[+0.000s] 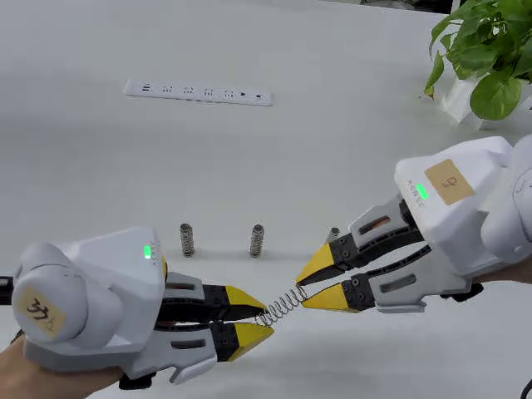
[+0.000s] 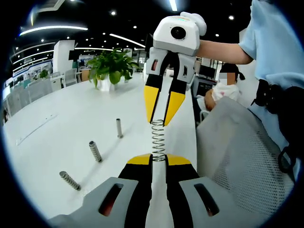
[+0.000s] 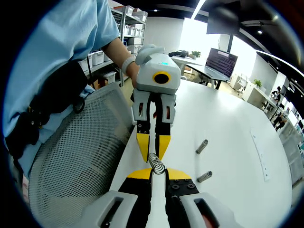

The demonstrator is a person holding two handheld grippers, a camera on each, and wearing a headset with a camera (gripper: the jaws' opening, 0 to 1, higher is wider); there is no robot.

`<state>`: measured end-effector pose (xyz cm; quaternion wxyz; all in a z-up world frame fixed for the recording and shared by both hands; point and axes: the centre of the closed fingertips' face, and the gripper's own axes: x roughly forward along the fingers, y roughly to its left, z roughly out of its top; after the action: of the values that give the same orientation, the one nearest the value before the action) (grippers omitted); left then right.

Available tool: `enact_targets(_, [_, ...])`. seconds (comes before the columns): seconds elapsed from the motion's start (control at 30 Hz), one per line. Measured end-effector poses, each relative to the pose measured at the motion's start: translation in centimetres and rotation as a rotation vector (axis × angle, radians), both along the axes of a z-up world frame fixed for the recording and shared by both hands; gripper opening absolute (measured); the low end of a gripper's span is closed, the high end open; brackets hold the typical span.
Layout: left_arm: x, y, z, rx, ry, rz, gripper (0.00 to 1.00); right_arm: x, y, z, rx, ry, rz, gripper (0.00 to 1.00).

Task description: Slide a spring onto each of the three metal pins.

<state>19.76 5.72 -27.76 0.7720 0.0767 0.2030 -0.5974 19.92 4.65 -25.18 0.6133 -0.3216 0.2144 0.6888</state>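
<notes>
Spring [image 1: 281, 306] number three is held clear of the surface [image 1: 100, 166], pinched at one end by the left tongs [image 1: 265, 320] and at the other by the right tongs [image 1: 301, 294], both closed on it. Its long axis is seen running from low on the left up toward the right, nearly level. The left pin [image 1: 187, 239] and the middle pin [image 1: 257, 240] are already sleeved with springs. The bare pin [image 1: 334, 234] is seen standing upright just behind the right tongs, well apart from the left ones, so the right hand is judged the nearer. For the next move, one end would probably have to be let go and the spring turned upright, its open end lined up above the pin's tip before it is lowered.
</notes>
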Motion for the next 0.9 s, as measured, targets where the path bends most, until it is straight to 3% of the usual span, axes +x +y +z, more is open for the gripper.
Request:
enact_targets(0.2, [0.3,-0.3,-0.4,0.009,0.001,0.009,0.06,0.0,0.8,0.4,-0.001,-0.016,0.004,0.06])
enact_targets(0.47, [0.7,-0.5,-0.6,0.006,0.000,0.030,0.06,0.2,1.1,0.7,-0.034,-0.071,0.026,0.06])
enact_targets(0.63, [0.9,-0.8,-0.7,0.012,-0.035,0.043,0.06,0.3,1.0,0.7,-0.057,-0.099,0.039,0.06])
enact_targets(0.9, [0.9,-1.0,-0.6,0.004,-0.048,0.056,0.06,0.4,0.7,0.6,-0.074,-0.103,0.043,0.06])
